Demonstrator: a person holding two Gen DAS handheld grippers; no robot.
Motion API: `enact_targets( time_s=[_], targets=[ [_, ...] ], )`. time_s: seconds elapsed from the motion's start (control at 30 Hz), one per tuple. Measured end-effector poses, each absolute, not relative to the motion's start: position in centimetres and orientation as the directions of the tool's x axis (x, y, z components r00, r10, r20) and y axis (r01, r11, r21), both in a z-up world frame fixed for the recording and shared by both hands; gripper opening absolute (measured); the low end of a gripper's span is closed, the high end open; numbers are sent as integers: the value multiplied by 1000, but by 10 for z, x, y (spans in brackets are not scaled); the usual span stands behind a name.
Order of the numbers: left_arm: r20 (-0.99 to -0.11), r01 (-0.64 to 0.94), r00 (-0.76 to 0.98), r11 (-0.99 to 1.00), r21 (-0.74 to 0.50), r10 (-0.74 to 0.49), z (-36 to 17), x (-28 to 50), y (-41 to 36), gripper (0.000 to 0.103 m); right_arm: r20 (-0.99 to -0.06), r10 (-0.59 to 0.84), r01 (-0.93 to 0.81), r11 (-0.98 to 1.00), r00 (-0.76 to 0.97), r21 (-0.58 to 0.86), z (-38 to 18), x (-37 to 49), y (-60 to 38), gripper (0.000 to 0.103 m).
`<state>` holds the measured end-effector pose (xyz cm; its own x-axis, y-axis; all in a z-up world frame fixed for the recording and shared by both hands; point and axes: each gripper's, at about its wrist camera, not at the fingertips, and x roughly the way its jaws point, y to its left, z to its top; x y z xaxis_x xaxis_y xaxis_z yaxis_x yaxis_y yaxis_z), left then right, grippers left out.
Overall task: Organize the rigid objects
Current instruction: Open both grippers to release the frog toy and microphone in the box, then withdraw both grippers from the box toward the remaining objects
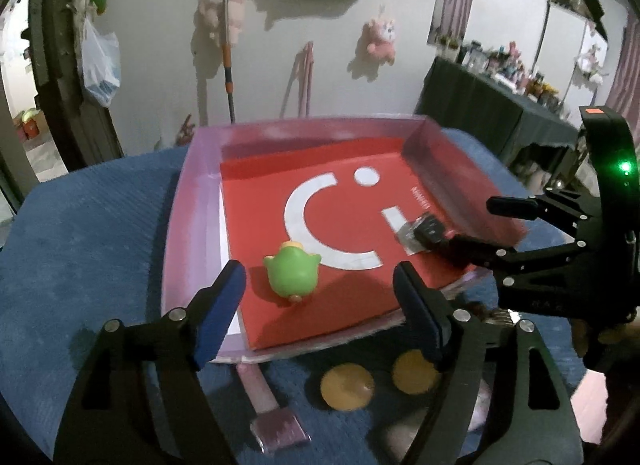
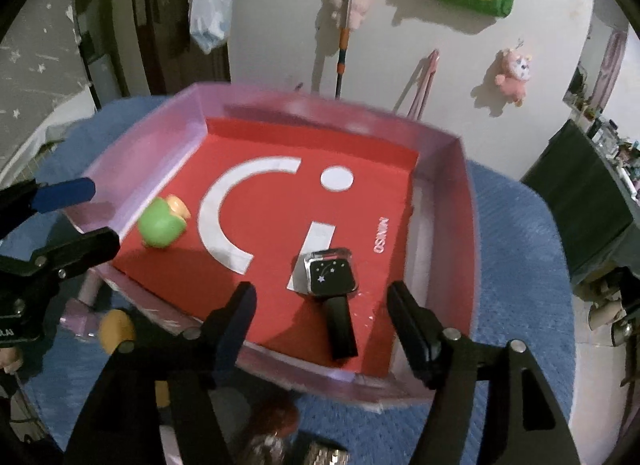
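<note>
A shallow pink-walled tray with a red floor and a white smiley print sits on a blue cloth. A green toy figure lies on its side near the tray's left wall. A black watch with a star-printed face lies at the right, its strap toward the near edge. My left gripper hangs open over the near rim, the toy just beyond its fingertips and untouched. My right gripper is open above the watch, pads clear of it.
On the blue cloth in front of the tray lie two yellow discs and a pink flat tool with a handle. A dark table crowded with bottles stands at the right. A mop leans on the wall behind.
</note>
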<state>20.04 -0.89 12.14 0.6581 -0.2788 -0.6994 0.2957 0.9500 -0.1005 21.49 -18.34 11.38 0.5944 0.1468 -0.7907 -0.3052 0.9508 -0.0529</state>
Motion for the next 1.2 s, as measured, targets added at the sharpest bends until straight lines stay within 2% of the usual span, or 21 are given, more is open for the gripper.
enact_targets(
  time_s=[0.07, 0.2, 0.3, 0.43, 0.6, 0.87, 1.2],
  targets=[
    [-670, 294, 685, 950, -104, -285, 135, 187, -5, 80, -766, 157, -294, 955, 623, -43, 130, 203, -187, 72],
    [-601, 284, 747, 954, -97, -284, 159, 159, 3, 88, -694, 169, -283, 958, 700, -51, 165, 170, -188, 90],
    [-544, 272, 793, 958, -88, -275, 175, 135, 9, 93, -642, 167, -274, 959, 748, -71, 186, 143, -186, 97],
    [-488, 252, 833, 964, -87, -262, 186, 104, 15, 96, -575, 155, -257, 961, 803, -100, 204, 104, -184, 103],
    [-460, 219, 856, 971, -92, -237, 178, 72, 18, 97, -523, 130, -219, 969, 842, -111, 205, 61, -183, 103],
    [-517, 212, 824, 973, -97, -231, 130, 38, 6, 97, -531, 114, -183, 980, 839, -78, 163, 19, -188, 103],
    [-638, 225, 729, 967, -120, -248, 69, 40, -7, 97, -629, 129, -179, 984, 766, -17, 94, 16, -193, 103]
  ],
)
